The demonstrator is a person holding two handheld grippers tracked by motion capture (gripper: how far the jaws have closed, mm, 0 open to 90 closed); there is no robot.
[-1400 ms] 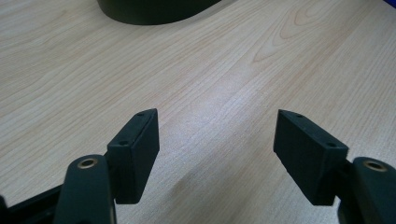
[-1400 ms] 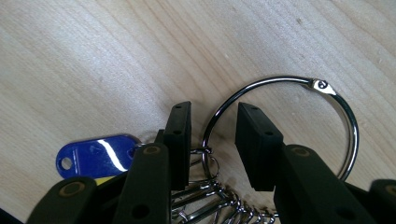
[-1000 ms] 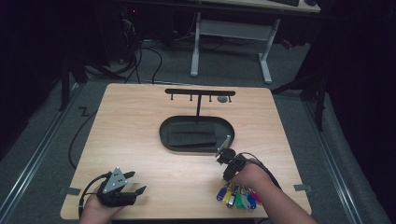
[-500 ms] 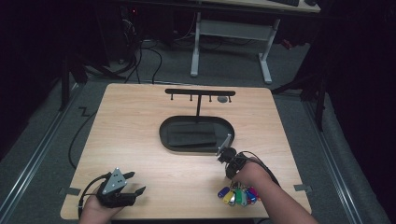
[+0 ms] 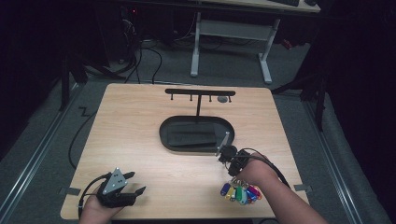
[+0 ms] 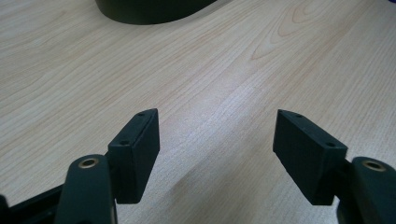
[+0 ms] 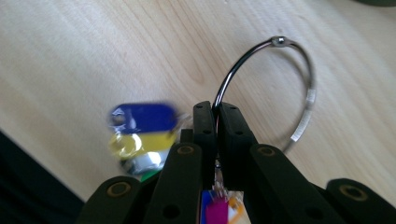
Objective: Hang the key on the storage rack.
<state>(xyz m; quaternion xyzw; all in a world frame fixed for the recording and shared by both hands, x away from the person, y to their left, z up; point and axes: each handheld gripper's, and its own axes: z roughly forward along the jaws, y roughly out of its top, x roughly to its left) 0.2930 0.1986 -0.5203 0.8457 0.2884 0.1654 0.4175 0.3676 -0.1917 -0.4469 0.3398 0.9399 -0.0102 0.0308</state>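
While the desk (image 5: 140, 130) carries a black rack with hooks (image 5: 200, 92) near its far edge, right gripper (image 7: 215, 112) has just closed its jaws on the key ring (image 7: 299, 84), tags (image 5: 240, 192) dangling near the front right corner. Left gripper (image 6: 215, 140) idle, jaws wide, empty. Likely next: lift to a hook.

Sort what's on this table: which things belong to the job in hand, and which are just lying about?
In the job:
right claw, shut on the key ring
coloured key tags
hook stand

Lying about:
left claw, open
dark oval tray
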